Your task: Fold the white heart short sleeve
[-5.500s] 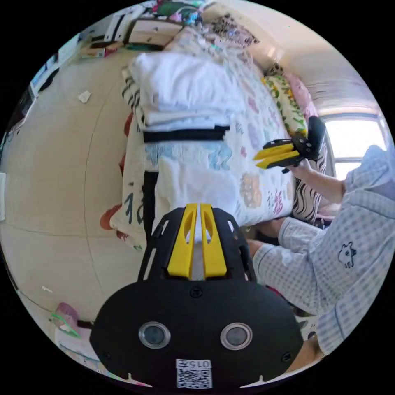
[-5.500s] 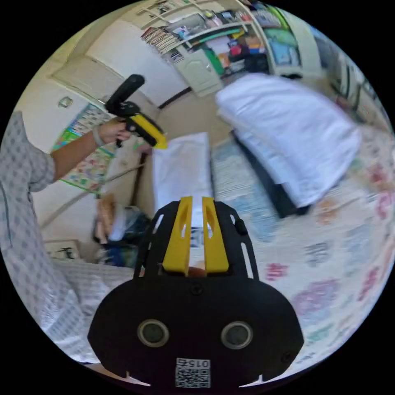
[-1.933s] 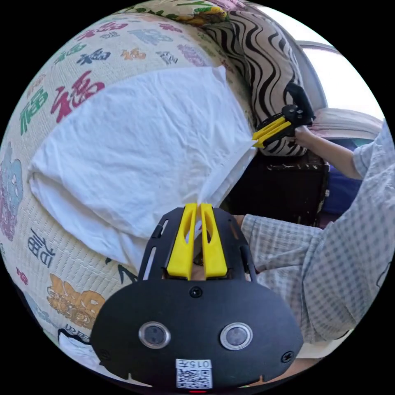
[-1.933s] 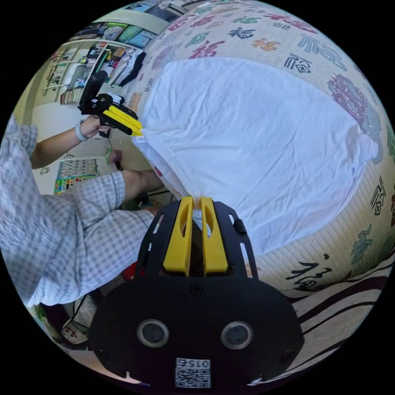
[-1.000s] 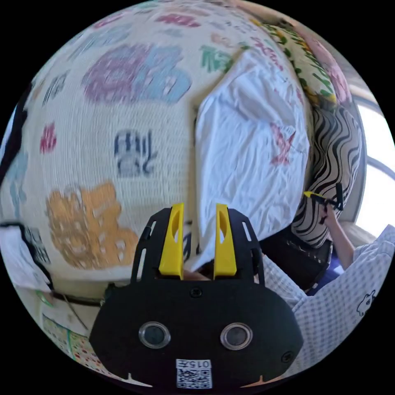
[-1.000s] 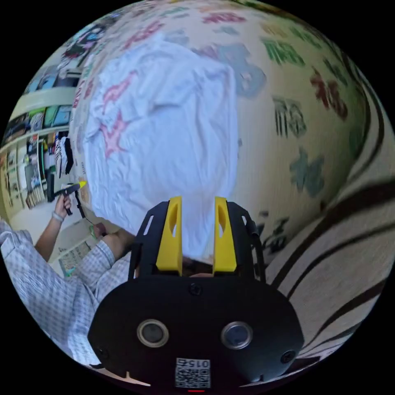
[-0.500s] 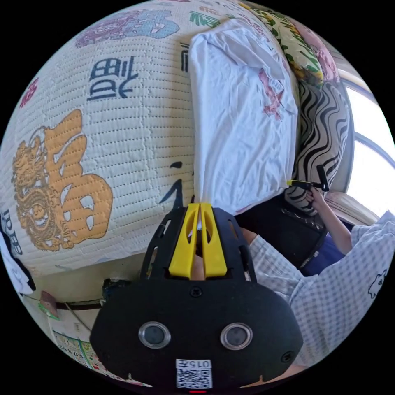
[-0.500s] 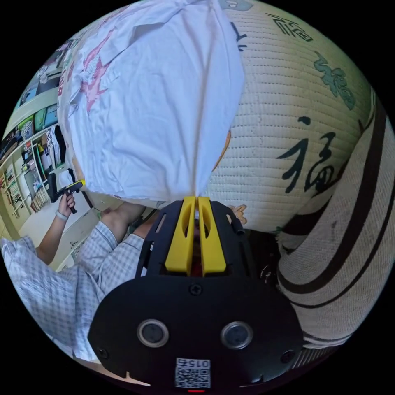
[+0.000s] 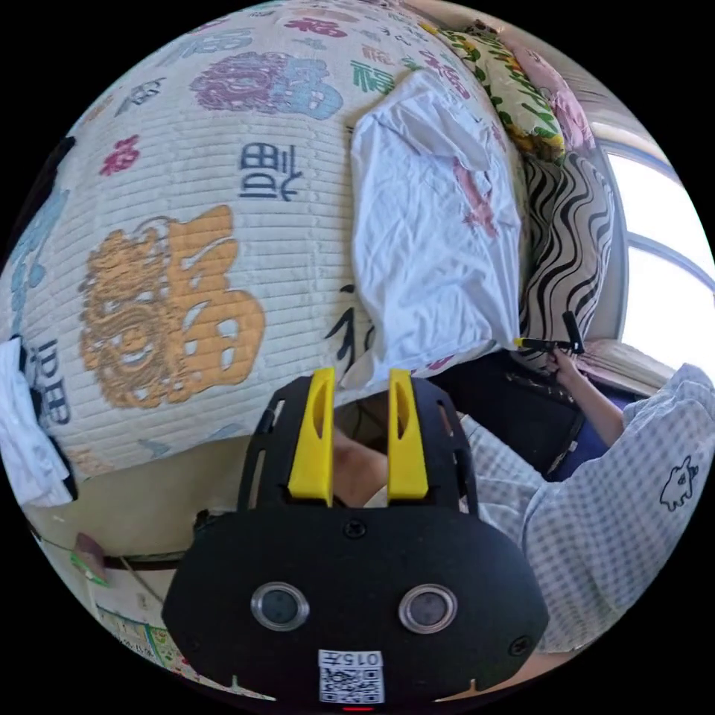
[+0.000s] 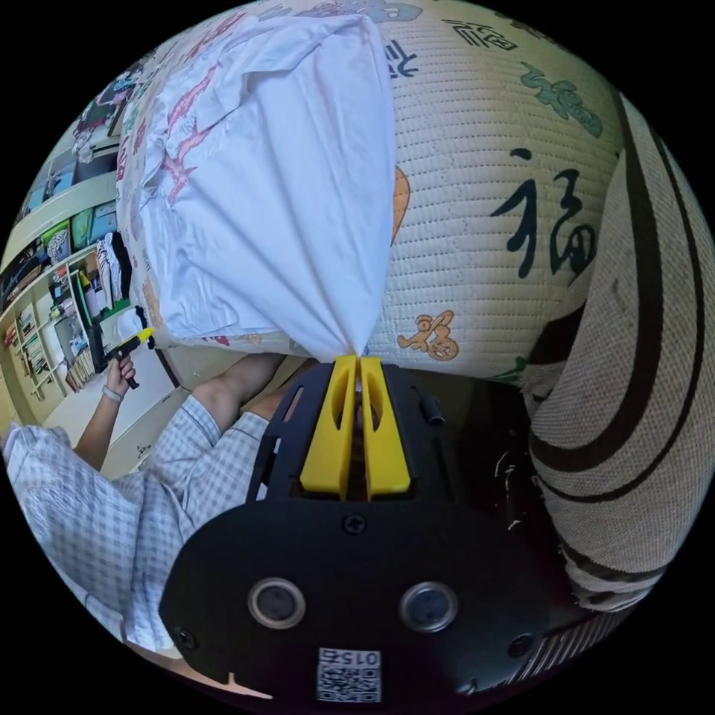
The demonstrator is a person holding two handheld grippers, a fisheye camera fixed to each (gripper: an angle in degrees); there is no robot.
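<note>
On the mat, shirt lies lengthwise from tongs.

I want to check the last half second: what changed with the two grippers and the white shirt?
The left gripper opened its jaws and let go of the white shirt. The right gripper stayed shut on the shirt's corner, and the shirt still lies on the printed mat.

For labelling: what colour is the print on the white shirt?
Pinkish-red print on the white shirt, clearest in the right gripper view.
</note>
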